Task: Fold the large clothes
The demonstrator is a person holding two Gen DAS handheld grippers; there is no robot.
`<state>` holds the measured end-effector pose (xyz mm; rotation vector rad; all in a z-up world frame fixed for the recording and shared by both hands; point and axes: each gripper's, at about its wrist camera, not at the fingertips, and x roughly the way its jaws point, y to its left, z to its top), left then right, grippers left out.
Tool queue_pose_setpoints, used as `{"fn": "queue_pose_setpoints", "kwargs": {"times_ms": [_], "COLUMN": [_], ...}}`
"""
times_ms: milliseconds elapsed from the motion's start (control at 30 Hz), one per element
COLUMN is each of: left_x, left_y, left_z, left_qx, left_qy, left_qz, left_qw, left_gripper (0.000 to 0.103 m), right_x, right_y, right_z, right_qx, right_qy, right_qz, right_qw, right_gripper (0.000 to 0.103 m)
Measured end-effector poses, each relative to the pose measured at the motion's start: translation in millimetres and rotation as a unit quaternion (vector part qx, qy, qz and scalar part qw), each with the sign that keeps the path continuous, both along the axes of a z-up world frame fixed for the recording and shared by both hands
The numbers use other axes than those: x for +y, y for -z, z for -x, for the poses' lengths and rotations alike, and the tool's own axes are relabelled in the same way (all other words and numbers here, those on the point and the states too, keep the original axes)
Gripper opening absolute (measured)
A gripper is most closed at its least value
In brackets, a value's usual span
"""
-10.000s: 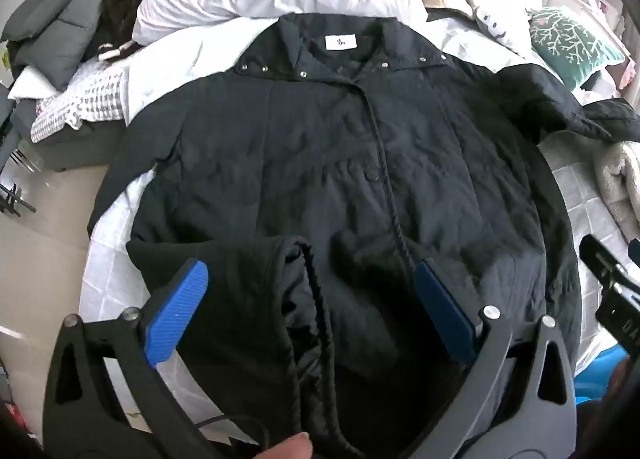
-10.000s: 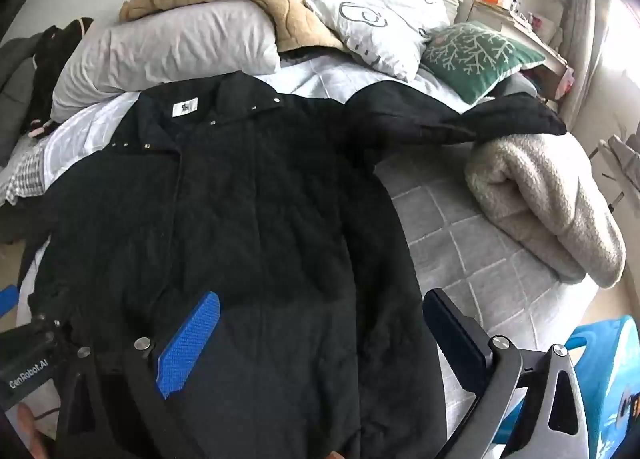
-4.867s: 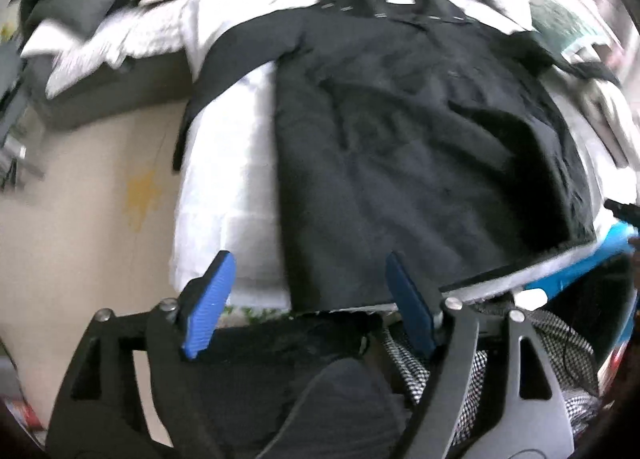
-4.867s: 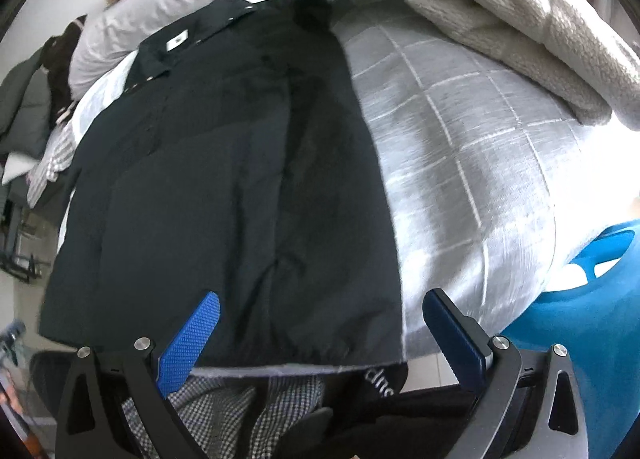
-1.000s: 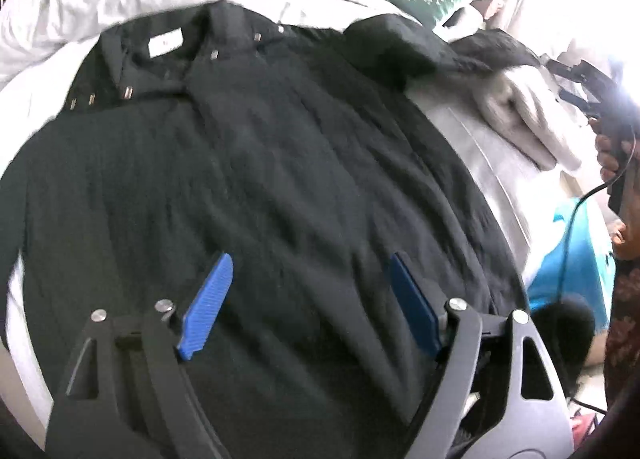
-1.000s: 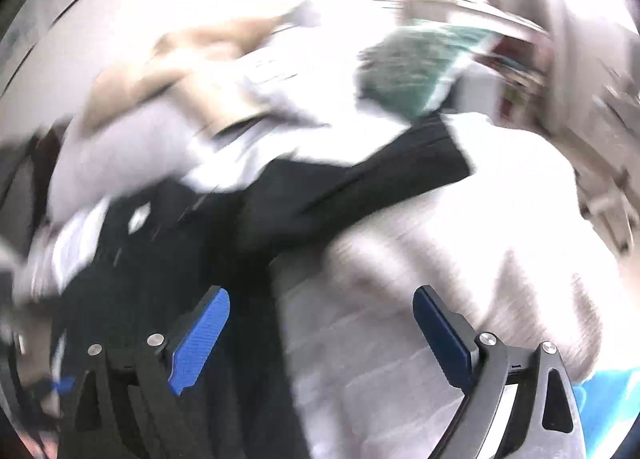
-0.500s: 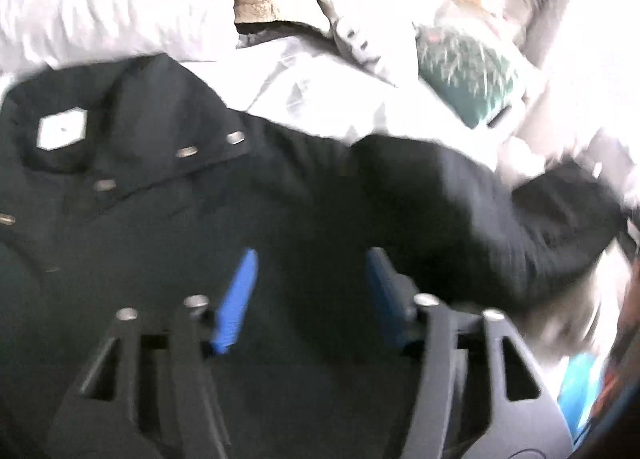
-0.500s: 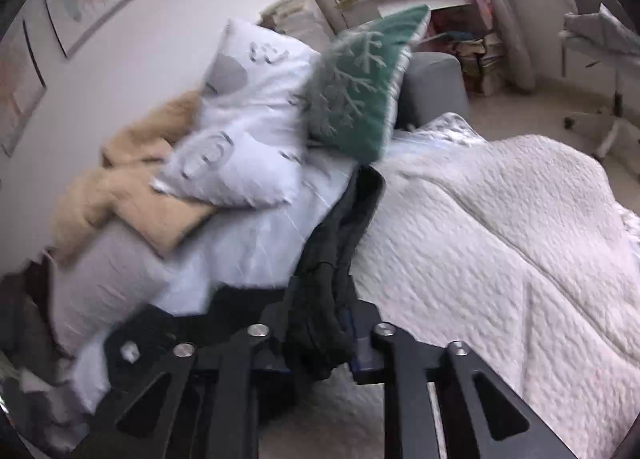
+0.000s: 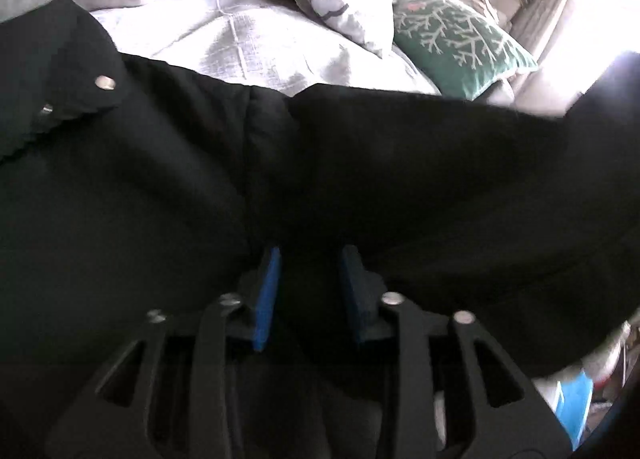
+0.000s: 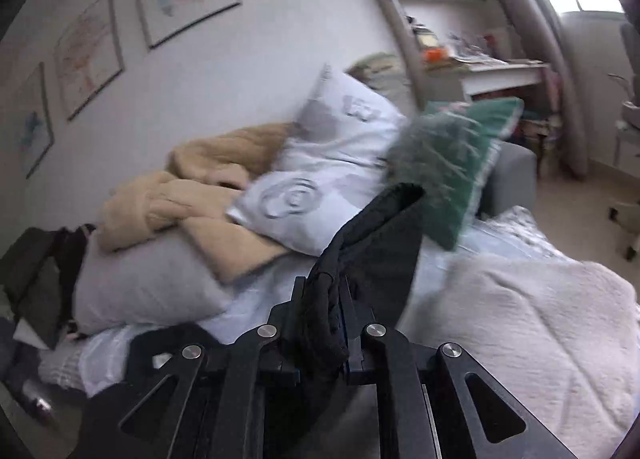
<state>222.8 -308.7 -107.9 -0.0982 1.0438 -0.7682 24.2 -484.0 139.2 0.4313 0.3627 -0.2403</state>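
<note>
Both claws grip black coat (image 9: 160, 187): right claw (image 10: 324, 323) pinches sleeve (image 10: 380, 235), left claw (image 9: 310, 283) clamps shoulder fabric

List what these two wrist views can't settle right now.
- Left wrist: whether the left gripper pinches the coat; black on black between its pads.
- Left wrist: coat hem, cut off by the frame.
- Right wrist: sleeve cuff, motion-blurred.
- Right wrist: coat body, hidden behind the right gripper.

Coat (image 9: 160, 187) matt black cloth (shiny metal snaps (image 9: 105, 82)); blanket (image 10: 532, 323) nubbly.
</note>
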Motion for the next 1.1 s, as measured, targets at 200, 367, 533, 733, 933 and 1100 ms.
{"fn": "queue_pose_setpoints", "kwargs": {"times_ms": [200, 367, 533, 733, 933, 1100], "left_x": [75, 153, 239, 323, 353, 330], "left_y": [-40, -71, -88, -86, -75, -50], "left_z": [20, 39, 50, 47, 31, 4], "left_qx": [-0.022, -0.062, -0.056, -0.043, -0.014, 0.000], "left_qy": [0.000, -0.014, -0.041, -0.099, -0.125, -0.126], "left_qz": [-0.041, -0.095, -0.106, -0.099, -0.068, -0.070], "left_qw": [0.9989, 0.9935, 0.9919, 0.9893, 0.9897, 0.9896], "left_gripper": [0.073, 0.080, 0.081, 0.081, 0.081, 0.081], "right_x": [75, 151, 218, 294, 297, 245], "right_y": [-40, -51, -43, -10, -9, 19], "right_z": [-34, -64, -99, -139, -119, -109], "right_qx": [-0.004, 0.022, 0.057, 0.131, 0.131, 0.156], "right_qy": [-0.070, -0.131, -0.186, -0.320, -0.309, -0.256], "right_qz": [0.031, 0.049, 0.055, -0.019, 0.041, 0.023], "right_qw": [0.997, 0.990, 0.979, 0.938, 0.941, 0.954], "right_gripper": [0.013, 0.014, 0.015, 0.040, 0.069, 0.076]}}
